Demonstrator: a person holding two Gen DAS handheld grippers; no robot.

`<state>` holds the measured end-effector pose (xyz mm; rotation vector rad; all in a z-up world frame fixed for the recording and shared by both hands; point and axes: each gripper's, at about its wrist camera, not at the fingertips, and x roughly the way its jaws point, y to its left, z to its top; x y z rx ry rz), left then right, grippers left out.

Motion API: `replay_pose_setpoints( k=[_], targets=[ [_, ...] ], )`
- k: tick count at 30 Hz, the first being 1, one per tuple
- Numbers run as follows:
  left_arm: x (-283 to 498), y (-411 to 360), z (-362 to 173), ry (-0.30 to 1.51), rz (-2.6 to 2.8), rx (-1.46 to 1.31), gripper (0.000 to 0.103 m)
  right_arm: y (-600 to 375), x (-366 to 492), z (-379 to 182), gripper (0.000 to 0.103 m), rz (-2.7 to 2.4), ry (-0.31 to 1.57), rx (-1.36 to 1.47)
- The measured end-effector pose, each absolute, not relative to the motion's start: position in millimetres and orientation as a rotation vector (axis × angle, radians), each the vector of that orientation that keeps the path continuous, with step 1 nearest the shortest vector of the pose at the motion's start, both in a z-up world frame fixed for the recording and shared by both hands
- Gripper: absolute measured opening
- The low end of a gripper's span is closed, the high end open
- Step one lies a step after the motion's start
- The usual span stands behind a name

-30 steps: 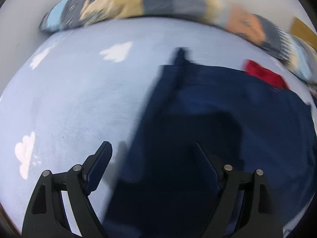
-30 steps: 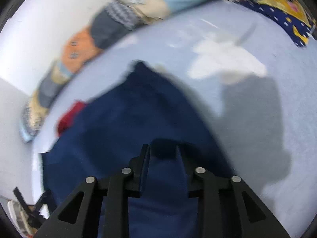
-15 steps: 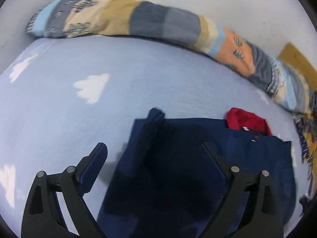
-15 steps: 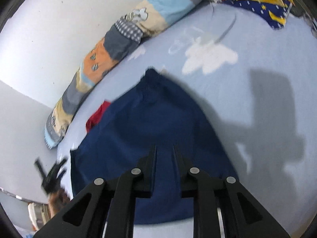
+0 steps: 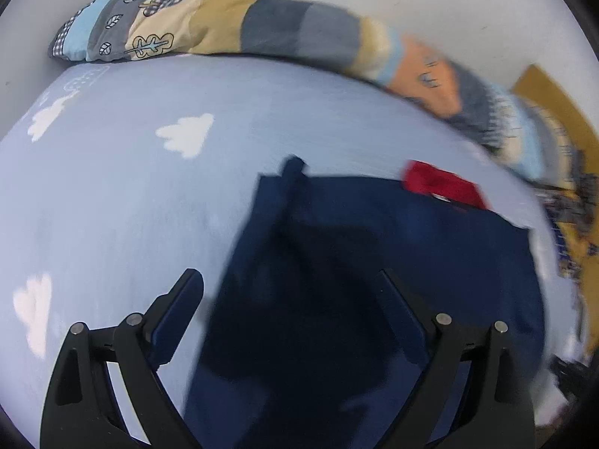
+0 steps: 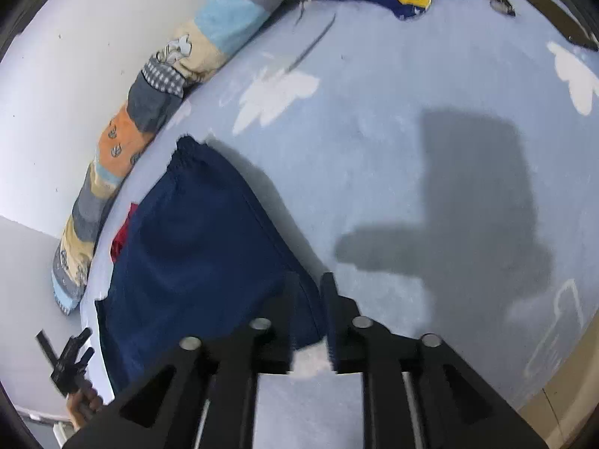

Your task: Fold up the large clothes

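Navy garment (image 6: 194,247) flat on bedsheet (image 6: 374,157), long axis toward bolster (image 6: 123,142).

Both wrist views look steeply down, close over the bed (image 5: 112,194); both share the navy garment (image 5: 374,262) (image 6: 194,247).

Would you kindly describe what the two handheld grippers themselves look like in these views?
Both are matte black two-finger tools. The left gripper has angular, open-framed finger arms with silver pivot pins and dark blue pads. The right gripper shows the same black linkage with round silver pins and flat black fingers. No cables, markings or sleeves are visible.
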<state>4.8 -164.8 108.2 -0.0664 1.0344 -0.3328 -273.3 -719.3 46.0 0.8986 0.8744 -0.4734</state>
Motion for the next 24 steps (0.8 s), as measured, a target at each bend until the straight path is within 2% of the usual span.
replay_pose_setpoints(
  k=[1,4,11,13,15,17,19,21,24],
  targets=[
    [-12.1,-161.4,111.4,1.027,-0.332,-0.064,0.094,-717.7,-274.2,38.4,0.031,-0.46,0.901,0.917],
    [-49.0,-150.8,109.9,1.024,-0.351,-0.123,0.094,-718.2,-273.7,23.9,0.031,-0.411,0.938,0.963],
    [-81.6,-143.3,92.7,1.078,-0.356,-0.217,0.094,-707.8,-259.6,17.3,0.032,-0.358,0.976,0.902],
    [-87.1,-151.0,90.8,1.076,-0.374,-0.18,0.094,-704.7,-257.9,14.5,0.025,-0.407,1.011,0.836],
    [-90.5,-159.8,89.6,1.074,-0.4,-0.134,0.094,-704.0,-262.4,16.4,0.012,-0.397,0.999,0.845],
    [-92.3,-163.2,84.0,1.088,-0.409,-0.103,0.094,-703.2,-269.5,23.1,0.009,-0.403,0.98,0.826],
    [-88.8,-164.3,74.6,1.121,-0.395,-0.074,0.094,-698.9,-269.0,31.7,0.001,-0.451,0.988,0.731],
    [-82.9,-162.2,62.3,1.163,-0.359,-0.053,0.094,-702.5,-270.9,39.4,0.001,-0.567,0.998,0.611],
    [-84.5,-159.3,70.2,1.119,-0.34,-0.038,0.094,-711.9,-281.2,49.3,0.002,-0.553,0.927,0.661]
  ],
)
